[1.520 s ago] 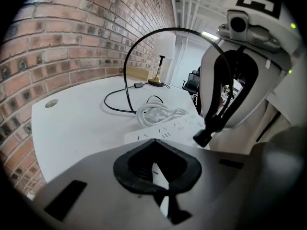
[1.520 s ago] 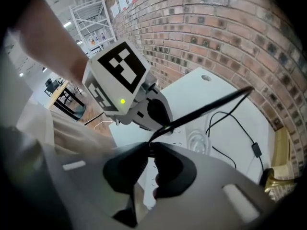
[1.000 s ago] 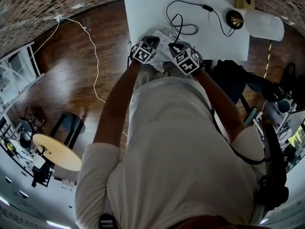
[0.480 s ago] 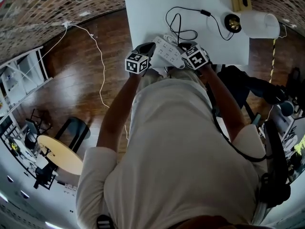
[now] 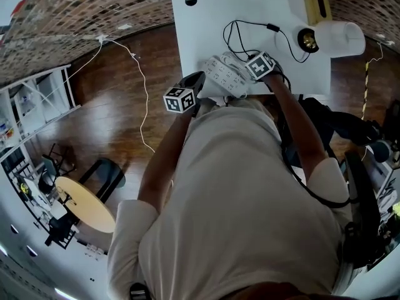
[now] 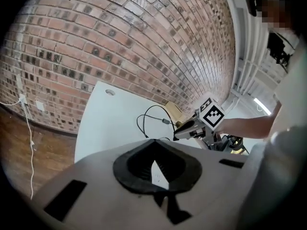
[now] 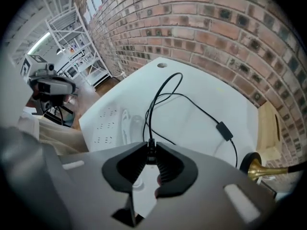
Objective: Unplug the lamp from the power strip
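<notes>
The left gripper [image 6: 154,143] fills the foreground, grey-bodied, its black fingers [image 6: 128,166] meeting at the tips with a white sliver showing in the gap behind them. Beyond lies a white desk [image 6: 103,123] with a small round hole [image 6: 110,92]. A looped black cable [image 6: 148,116] rests on the desk. The right gripper [image 6: 177,136] reaches down to the cable, held out on a bare forearm [image 6: 244,125]. A brick wall [image 6: 120,42] stands behind, and a white cord [image 6: 29,128] hangs at the left above the wooden floor [image 6: 17,166].

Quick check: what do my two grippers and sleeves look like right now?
The left gripper and right gripper are grey-bodied with black ridged jaw pads. Each carries a white cube printed with black square markers. The person wears a pale short-sleeved shirt; forearms are bare.
</notes>
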The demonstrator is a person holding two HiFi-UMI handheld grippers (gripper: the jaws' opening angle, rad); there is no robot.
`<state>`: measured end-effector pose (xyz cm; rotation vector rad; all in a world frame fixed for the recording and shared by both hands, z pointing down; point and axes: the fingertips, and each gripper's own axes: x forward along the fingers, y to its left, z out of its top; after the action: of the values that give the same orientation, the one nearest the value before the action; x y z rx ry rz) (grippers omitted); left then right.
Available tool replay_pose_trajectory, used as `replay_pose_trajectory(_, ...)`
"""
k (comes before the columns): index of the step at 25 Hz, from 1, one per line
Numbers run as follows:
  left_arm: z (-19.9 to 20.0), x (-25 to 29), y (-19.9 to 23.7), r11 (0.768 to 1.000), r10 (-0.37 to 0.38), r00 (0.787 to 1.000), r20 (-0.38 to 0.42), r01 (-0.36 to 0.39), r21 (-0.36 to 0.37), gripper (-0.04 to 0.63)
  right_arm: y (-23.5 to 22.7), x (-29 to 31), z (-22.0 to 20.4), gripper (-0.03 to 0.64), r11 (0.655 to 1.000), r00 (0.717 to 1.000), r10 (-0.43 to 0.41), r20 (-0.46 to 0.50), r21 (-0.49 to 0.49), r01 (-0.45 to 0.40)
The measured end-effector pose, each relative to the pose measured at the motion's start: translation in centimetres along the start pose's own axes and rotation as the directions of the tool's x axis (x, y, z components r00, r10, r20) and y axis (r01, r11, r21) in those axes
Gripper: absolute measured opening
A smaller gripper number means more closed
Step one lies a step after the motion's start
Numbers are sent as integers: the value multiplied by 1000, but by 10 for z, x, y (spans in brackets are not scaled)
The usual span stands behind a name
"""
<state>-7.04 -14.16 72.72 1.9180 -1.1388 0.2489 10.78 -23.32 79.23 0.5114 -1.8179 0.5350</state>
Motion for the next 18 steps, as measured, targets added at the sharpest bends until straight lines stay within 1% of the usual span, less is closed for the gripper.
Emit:
replay_pose_trajectory(4,8,-11,-1,999,15,999,45,-14,-36,0,-4,14,-4,57,999,999,-2,-48,-47,0)
replay_pose_trajectory(7,22,-22,0,998,31,994,105,-24,-63,0,-10,14,1,61,998,999,-29,-13,-56,28)
replay_pose_trajectory(8,28,-25,0,997,36,991,126,-27,-66,2,-12,12,3,72,998,999,-33,5,-50,33)
replay_pose_trajectory(11,45,-36,1,997,45,982,183,-31,-75,2,-15,2,9,129,999,996,-30,81,-13,31)
replay_pose_trajectory(13,54,-42,1,996,47,976,214,-30,-83,2,-16,-11,14,171,999,989,-26,148,24,23)
replay_pose_trajectory(15,63,-47,-1,996,46,969,244,-26,-85,2,-15,-25,18,203,998,973,-15,230,65,0)
replay_pose_trajectory(18,78,-53,-8,997,36,957,289,-16,-72,2,-12,-51,24,227,993,935,-12,354,114,-31)
